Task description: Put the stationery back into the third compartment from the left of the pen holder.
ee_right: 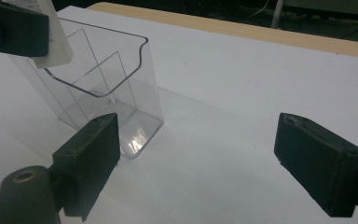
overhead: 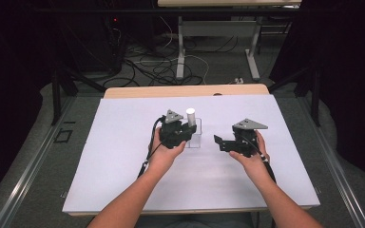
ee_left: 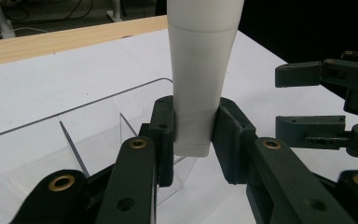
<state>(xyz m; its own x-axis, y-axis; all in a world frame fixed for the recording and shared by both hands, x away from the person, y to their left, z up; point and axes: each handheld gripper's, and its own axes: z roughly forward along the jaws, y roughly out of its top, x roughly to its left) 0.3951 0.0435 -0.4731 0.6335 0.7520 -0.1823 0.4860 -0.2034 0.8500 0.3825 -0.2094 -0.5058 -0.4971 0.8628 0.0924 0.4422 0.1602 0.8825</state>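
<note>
My left gripper (overhead: 184,134) (ee_left: 193,137) is shut on the lower end of a white tube (overhead: 190,114) (ee_left: 200,70), which it holds upright. The tube's bottom (ee_right: 56,44) hangs at the open top of a clear plastic container with dividers (overhead: 196,137) (ee_left: 74,135) (ee_right: 107,84) that stands on the white sheet. My right gripper (overhead: 220,142) (ee_right: 198,158) is open to the right of the container, apart from it, with nothing between its pads. Its two jaws (ee_left: 303,100) point toward the tube from the right in the left gripper view.
A white sheet (overhead: 123,156) covers the table, with a strip of bare wood (overhead: 180,91) along the far edge. Beyond it are cables on the floor (overhead: 157,66) and the legs of another table (overhead: 181,47). Dark frame struts (overhead: 57,95) stand at both sides.
</note>
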